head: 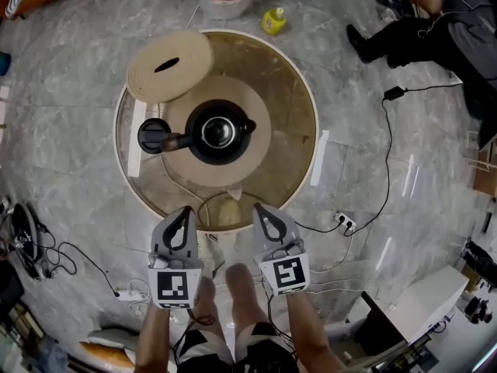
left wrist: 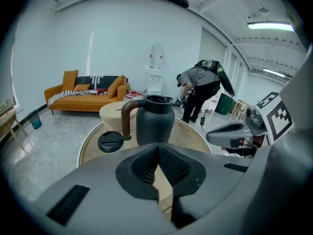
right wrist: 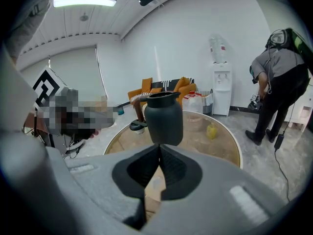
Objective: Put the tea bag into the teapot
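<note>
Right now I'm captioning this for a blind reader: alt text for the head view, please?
A dark teapot stands open in the middle of a round table, its lid lying beside the handle. The left gripper and right gripper, both shut, hover at the near edge.

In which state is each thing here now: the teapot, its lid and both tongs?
teapot: upright on the table, open, no lid on it.
lid: off, lying on the table beside the teapot's handle.
left tongs: shut, empty.
right tongs: shut, empty.
tea bag: not visible in any view.
</note>
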Demonstrator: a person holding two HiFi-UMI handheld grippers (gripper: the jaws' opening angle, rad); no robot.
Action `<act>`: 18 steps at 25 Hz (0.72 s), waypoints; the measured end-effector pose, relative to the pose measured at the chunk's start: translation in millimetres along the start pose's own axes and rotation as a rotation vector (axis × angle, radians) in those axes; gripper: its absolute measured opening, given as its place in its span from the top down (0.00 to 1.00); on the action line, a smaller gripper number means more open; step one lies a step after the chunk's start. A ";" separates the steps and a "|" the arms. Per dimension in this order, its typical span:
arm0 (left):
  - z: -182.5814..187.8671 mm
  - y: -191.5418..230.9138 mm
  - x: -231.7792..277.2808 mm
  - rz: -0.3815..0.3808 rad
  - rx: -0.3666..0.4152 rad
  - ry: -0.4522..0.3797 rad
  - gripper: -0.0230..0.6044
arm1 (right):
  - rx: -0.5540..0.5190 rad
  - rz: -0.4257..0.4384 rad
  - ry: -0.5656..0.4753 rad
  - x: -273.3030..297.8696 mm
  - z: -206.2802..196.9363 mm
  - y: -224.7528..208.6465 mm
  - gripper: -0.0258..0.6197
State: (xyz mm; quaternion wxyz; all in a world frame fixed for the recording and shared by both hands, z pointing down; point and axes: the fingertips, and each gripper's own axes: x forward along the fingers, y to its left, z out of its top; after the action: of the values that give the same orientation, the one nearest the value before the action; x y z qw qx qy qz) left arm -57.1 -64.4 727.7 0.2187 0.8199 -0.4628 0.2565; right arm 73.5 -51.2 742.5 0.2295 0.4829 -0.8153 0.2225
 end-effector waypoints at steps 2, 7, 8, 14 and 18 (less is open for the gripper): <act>-8.6 1.7 7.7 -0.003 -0.004 0.006 0.94 | 0.009 0.003 0.011 8.7 -11.7 -0.4 0.96; -28.3 5.6 16.3 0.023 -0.093 0.052 0.94 | 0.011 -0.002 0.034 27.8 -40.3 3.5 0.96; -31.3 6.6 17.5 0.023 -0.087 0.051 0.94 | 0.010 -0.007 0.046 31.6 -44.9 4.2 0.96; -43.8 11.0 18.4 0.028 -0.103 0.061 0.94 | 0.005 0.014 0.097 52.5 -67.9 12.9 0.76; -55.4 15.1 19.5 0.022 -0.060 0.052 0.94 | -0.024 0.019 0.129 66.5 -88.3 17.2 0.75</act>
State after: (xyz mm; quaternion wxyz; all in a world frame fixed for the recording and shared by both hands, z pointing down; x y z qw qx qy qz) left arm -73.8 -51.2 784.4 0.2523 0.8008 -0.4736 0.2661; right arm 43.8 -37.7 849.5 0.2852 0.4568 -0.8060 0.2456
